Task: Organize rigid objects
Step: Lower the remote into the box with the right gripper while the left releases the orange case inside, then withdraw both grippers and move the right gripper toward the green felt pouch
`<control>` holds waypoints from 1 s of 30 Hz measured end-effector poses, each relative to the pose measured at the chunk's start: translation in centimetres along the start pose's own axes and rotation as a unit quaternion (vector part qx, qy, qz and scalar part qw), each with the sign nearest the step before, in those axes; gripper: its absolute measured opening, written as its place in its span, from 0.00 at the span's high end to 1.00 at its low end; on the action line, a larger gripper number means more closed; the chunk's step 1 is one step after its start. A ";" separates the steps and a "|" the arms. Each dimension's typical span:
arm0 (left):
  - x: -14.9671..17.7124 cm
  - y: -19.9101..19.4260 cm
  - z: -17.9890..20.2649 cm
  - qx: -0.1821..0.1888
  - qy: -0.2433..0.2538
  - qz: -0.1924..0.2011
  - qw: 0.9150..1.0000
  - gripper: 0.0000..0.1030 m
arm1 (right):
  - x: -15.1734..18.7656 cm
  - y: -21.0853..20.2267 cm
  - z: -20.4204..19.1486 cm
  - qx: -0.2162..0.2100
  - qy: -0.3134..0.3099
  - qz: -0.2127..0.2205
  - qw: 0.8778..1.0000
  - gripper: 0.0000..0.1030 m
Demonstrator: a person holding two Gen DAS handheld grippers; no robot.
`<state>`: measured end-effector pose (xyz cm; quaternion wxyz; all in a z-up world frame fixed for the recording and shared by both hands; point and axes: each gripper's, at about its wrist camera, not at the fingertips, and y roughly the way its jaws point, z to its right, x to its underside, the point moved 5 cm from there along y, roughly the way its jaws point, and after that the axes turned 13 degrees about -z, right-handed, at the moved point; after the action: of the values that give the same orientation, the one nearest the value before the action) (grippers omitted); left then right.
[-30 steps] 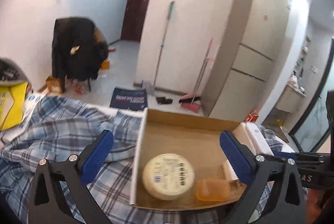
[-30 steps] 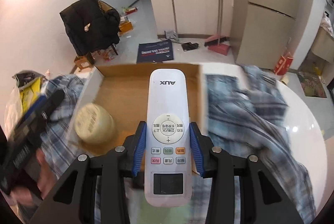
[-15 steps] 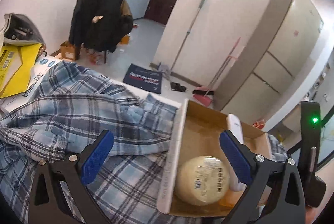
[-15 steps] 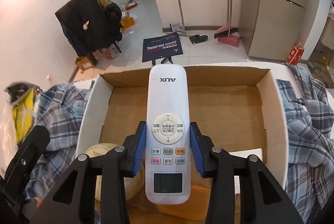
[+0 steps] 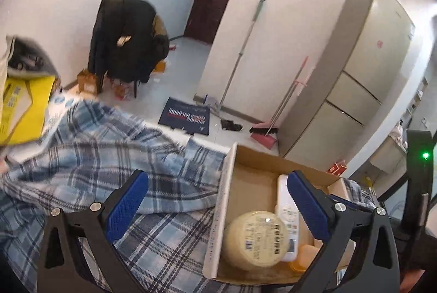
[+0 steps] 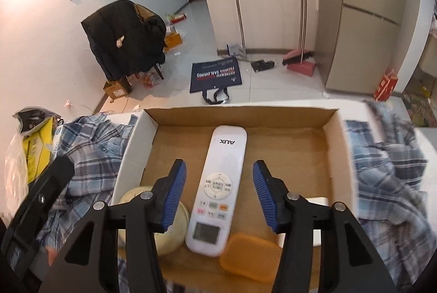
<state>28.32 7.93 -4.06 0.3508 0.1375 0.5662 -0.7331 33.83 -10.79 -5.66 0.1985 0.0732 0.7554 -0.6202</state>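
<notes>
Right gripper (image 6: 217, 194), clamped on the AUX remote (image 6: 217, 188) a moment ago, now stands spread, leaving it inside the cardboard box (image 6: 331, 153); left gripper (image 5: 215, 204) hangs spread, empty.

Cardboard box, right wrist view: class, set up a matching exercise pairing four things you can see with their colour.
Things:
1. remote control
2. lidded container
3. gripper fingers
4. round tub

Colours:
A. blue
B. pale yellow
C. white
D. orange

Pairs: 1-C, 2-D, 3-A, 4-B. All but the fingers lie inside the cardboard box.
</notes>
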 end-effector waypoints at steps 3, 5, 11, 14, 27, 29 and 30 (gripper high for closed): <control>-0.3 -2.0 1.3 0.006 0.017 0.021 1.000 0.00 | 1.0 -2.6 0.5 0.008 -0.013 0.018 1.000 0.51; -0.5 -3.5 2.5 0.017 0.036 0.035 0.999 0.00 | 1.8 -4.5 1.0 0.012 -0.018 0.034 0.999 0.51; 0.1 -8.0 6.8 0.025 0.103 0.080 0.991 0.00 | 4.9 -10.9 2.1 0.033 -0.036 0.085 0.995 0.51; 1.0 -11.0 8.8 0.061 0.120 0.085 0.987 0.00 | 6.8 -14.2 2.7 0.017 -0.036 0.106 0.994 0.50; 7.1 -22.1 9.2 0.036 0.167 0.184 0.968 0.00 | 13.8 -21.1 3.7 -0.010 0.000 0.196 0.981 0.35; 8.3 -22.0 8.9 0.038 0.169 0.183 0.968 0.00 | 14.6 -20.7 3.5 -0.018 -0.017 0.194 0.981 0.33; 8.7 -22.0 8.5 0.035 0.166 0.184 0.968 0.00 | 15.0 -20.4 3.3 -0.017 -0.030 0.190 0.981 0.33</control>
<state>9.03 -0.58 9.59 0.3760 0.3712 0.5556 -0.6420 13.58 -20.47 6.47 0.3367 0.1933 0.7317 -0.5603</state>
